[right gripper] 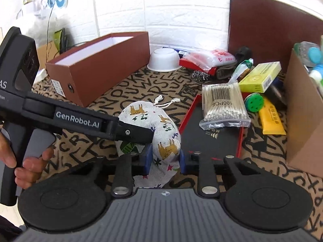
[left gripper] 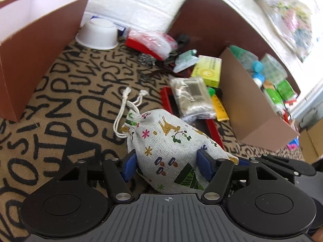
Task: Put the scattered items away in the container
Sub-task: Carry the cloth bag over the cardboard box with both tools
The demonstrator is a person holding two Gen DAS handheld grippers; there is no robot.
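1. Drawstring pouch (left gripper: 167, 141), of white cloth printed with animals and trees, is being held over the letter-patterned cloth (left gripper: 66, 100) near its front edge, with its tied cords (left gripper: 129, 104) trailing toward the back.
2. It is being gripped from both sides: the left gripper (left gripper: 165, 163) is being pressed onto its lower part with blue pads (left gripper: 203, 161) touching the fabric, and the right gripper (right gripper: 164, 159) is being clamped on its nearer end in the same way.
3. In the right wrist view, the left gripper's black body (right gripper: 80, 121) is being seen reaching in from the left, held by a hand (right gripper: 24, 161).
4. Just beside the pouch on the right, a red-edged black tray (right gripper: 212, 133) is being used as a rest for a bag of cotton swabs (right gripper: 222, 106).
5. A yellow tube (right gripper: 272, 119), a green disc (right gripper: 254, 101) and a yellow-green box (right gripper: 260, 76) are being kept between the tray and the cardboard box (right gripper: 302, 121) at the right edge.
6. A brown shoebox (right gripper: 97, 68), open at the top, is being shown at the back left, with a white bowl (right gripper: 164, 59) upside down beside it.
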